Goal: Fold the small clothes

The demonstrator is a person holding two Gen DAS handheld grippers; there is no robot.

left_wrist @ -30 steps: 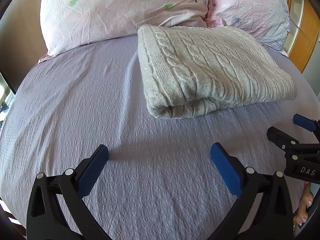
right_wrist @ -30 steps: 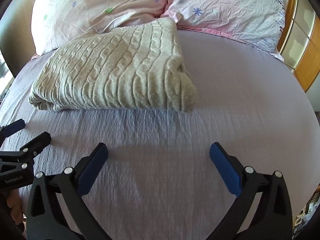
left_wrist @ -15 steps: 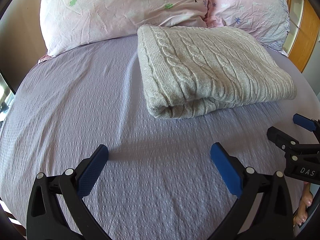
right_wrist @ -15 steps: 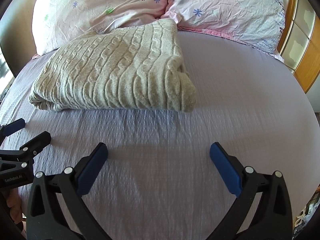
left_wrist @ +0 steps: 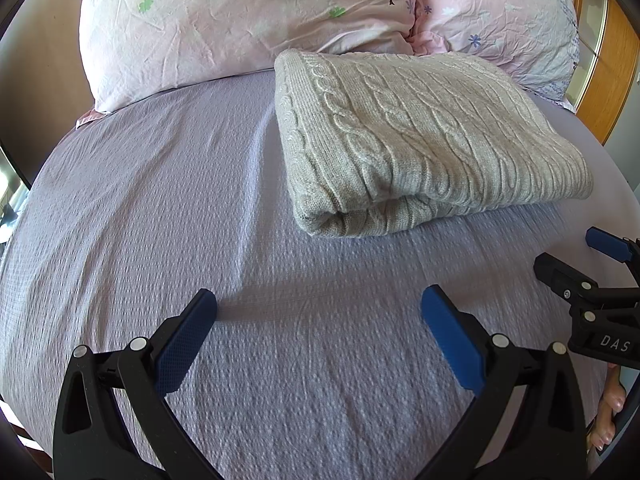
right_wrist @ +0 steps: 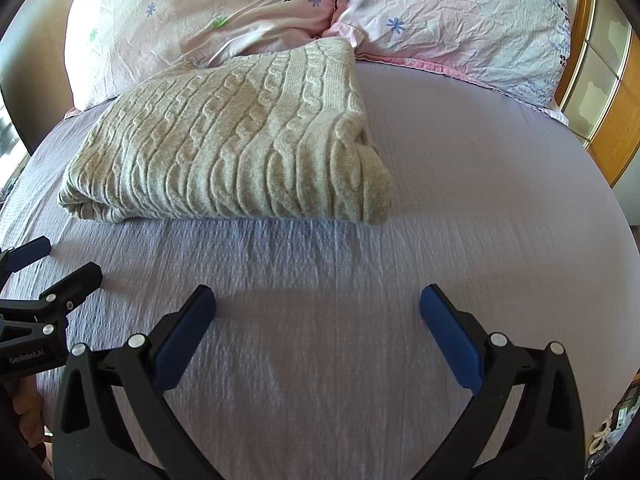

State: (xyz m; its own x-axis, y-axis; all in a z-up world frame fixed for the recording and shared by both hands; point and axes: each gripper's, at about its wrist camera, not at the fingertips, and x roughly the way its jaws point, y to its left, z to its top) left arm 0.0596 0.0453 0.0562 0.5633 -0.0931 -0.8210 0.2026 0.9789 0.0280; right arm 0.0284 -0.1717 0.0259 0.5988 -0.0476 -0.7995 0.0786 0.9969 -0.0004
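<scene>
Over the near part of the bed, the left claw (left_wrist: 318, 314) hangs with its two blue-padded fingers (left_wrist: 182, 346) spread wide apart, nothing between them but lavender bedsheet (left_wrist: 160, 200). The right claw (right_wrist: 318, 312) is spread just as wide and is likewise empty, with bare sheet showing in its gap. Each claw appears at the edge of the other's view: the right claw (left_wrist: 596, 276) sits low at the right border of the left wrist view, and the left claw (right_wrist: 48, 268) low at the left border of the right wrist view, so the two are side by side and apart from each other. Bits of the person's hands show beside them at the frame edges.

Beyond both claws, well clear of the fingertips, lies the sweater (left_wrist: 416, 136), a pale grey-beige cable knit folded into a thick rectangular bundle. It rests flat on the bedsheet, its rounded folded edge facing the claws. In the left wrist view it sits ahead and to the right; in the right wrist view it sits ahead and to the left, which places it roughly between the two claws' lines of sight. Its far edge touches the two pink floral pillows (left_wrist: 240, 28) at the head of the bed. A wooden frame (right_wrist: 612, 120) with glass panels stands at the right side
</scene>
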